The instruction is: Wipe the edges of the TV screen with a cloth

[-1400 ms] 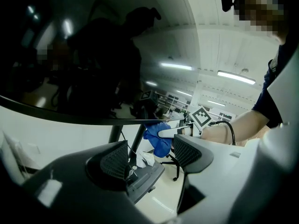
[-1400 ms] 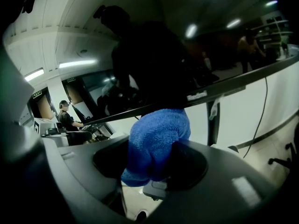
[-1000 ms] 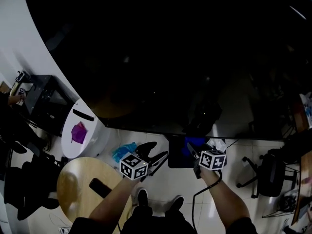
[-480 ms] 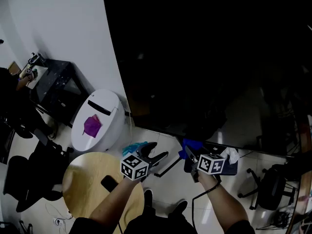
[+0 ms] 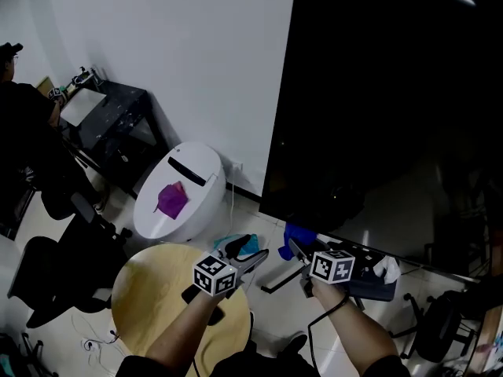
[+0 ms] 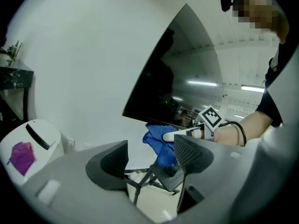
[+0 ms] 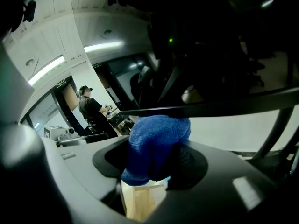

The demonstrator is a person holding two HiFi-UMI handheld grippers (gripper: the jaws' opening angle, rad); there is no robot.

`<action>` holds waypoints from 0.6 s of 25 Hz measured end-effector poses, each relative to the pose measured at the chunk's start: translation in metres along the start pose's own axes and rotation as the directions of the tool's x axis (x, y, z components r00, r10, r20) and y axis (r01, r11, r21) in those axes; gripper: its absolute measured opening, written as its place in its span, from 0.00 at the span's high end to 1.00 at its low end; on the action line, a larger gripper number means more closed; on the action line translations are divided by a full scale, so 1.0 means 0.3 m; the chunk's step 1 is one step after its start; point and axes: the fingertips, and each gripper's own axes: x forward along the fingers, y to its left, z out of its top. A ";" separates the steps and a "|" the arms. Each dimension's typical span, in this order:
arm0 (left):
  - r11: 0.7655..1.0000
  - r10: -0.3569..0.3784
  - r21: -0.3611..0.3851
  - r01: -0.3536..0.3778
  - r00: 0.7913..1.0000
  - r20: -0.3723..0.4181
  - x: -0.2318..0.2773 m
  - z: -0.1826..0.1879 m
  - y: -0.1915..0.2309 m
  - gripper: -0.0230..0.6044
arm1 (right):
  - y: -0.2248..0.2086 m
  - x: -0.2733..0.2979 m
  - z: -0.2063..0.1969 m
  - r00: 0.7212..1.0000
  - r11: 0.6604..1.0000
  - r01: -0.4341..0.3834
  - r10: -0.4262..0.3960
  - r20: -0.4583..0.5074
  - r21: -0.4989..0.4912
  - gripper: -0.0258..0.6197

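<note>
Bulging from the right claw (image 7: 152, 164), tightly pinched blue cloth (image 7: 158, 136); left claw (image 6: 152, 157) wide.

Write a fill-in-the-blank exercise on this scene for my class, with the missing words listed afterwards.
1. The cloth clamped in the right gripper is ____ in colour.
2. The left gripper has its jaws apart and holds ____.
3. The white container by the wall bears a ____ patch.

Missing words: blue; nothing; purple.
</note>
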 end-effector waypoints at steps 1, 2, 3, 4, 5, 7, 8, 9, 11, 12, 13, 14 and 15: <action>1.000 0.009 0.000 -0.009 1.000 0.000 -0.020 0.001 0.016 0.49 | 0.026 0.025 0.003 1.000 1.000 -0.013 0.013 -0.003 -0.005 0.61; 1.000 0.018 0.001 -0.018 1.000 0.001 -0.039 0.001 0.033 0.49 | 0.052 0.050 0.006 1.000 1.000 -0.029 0.029 -0.004 -0.008 0.61; 1.000 0.028 0.002 -0.028 1.000 0.001 -0.057 0.002 0.050 0.49 | 0.078 0.076 0.008 0.999 0.999 -0.046 0.046 -0.004 -0.009 0.61; 0.999 0.038 0.003 -0.038 0.999 0.003 -0.074 0.004 0.068 0.49 | 0.101 0.100 0.010 0.998 0.998 -0.059 0.059 -0.007 -0.010 0.61; 0.999 0.048 0.003 -0.048 0.999 0.004 -0.089 0.006 0.083 0.49 | 0.123 0.123 0.011 0.998 0.998 -0.068 0.068 -0.011 -0.012 0.61; 0.998 0.066 0.008 -0.067 0.998 0.007 -0.114 0.010 0.110 0.49 | 0.163 0.165 0.011 0.996 0.996 -0.090 0.090 -0.021 -0.014 0.61; 0.997 0.074 0.013 -0.075 0.997 0.007 -0.124 0.011 0.122 0.49 | 0.182 0.185 0.011 0.994 0.995 -0.102 0.102 -0.025 -0.014 0.61; 0.997 0.081 0.018 -0.081 0.997 0.007 -0.132 0.012 0.131 0.49 | 0.200 0.202 0.010 0.993 0.994 -0.112 0.112 -0.030 -0.014 0.61; 0.995 0.091 0.037 -0.092 0.996 0.004 -0.146 0.013 0.144 0.49 | 0.232 0.232 0.010 0.991 0.991 -0.129 0.129 -0.039 -0.017 0.61; 0.994 0.097 0.051 -0.097 0.995 0.001 -0.150 0.012 0.151 0.49 | 0.247 0.247 0.010 0.990 0.990 -0.137 0.136 -0.045 -0.020 0.61; 0.992 0.103 0.067 -0.103 0.995 -0.004 -0.153 0.010 0.157 0.47 | 0.259 0.262 0.010 0.988 0.989 -0.145 0.144 -0.050 -0.023 0.61; 0.990 0.111 0.084 -0.110 0.994 -0.011 -0.156 0.007 0.164 0.47 | 0.271 0.276 0.011 0.987 0.988 -0.153 0.151 -0.054 -0.024 0.61; 0.988 0.120 0.103 -0.117 0.993 -0.019 -0.161 0.005 0.169 0.46 | 0.283 0.290 0.011 0.985 0.987 -0.161 0.160 -0.058 -0.023 0.61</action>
